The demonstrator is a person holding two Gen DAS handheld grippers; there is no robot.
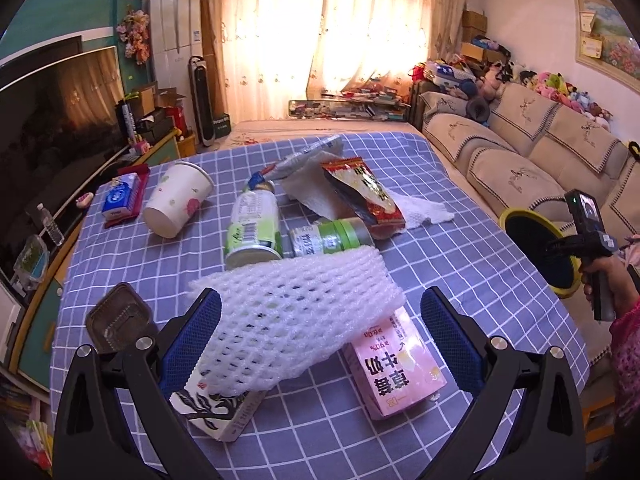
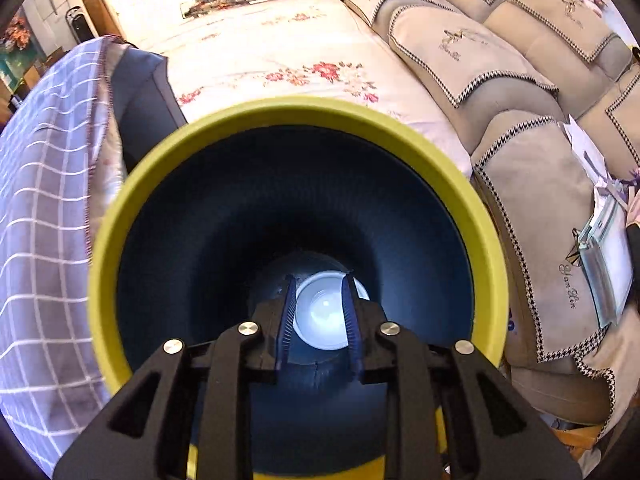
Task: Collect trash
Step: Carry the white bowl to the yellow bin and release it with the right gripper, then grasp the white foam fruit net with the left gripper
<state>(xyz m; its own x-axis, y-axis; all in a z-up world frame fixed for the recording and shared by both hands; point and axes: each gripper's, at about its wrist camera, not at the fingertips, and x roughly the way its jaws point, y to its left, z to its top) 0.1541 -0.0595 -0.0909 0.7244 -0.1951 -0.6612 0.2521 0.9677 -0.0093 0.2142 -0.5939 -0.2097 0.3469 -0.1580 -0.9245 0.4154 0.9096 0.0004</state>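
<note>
1. The bench, under a blue checked cloth, is carrying scattered trash: a paper cup, two cans, a snack wrapper, a pink milk carton and a white foam net.
2. The yellow-rimmed bin is standing beside the bench; a white cup is lying at its bottom.
3. The left hand-held gripper is standing released, its jaws wide around the foam net, not pressing it.
4. The right hand-held gripper is pointing down into the bin, jaws slightly parted and gripping nothing; the cup is lying clear below.
5. Judgement: one drop is finishing. The next move calls for clenching on the net and carrying it to the bin.
</note>
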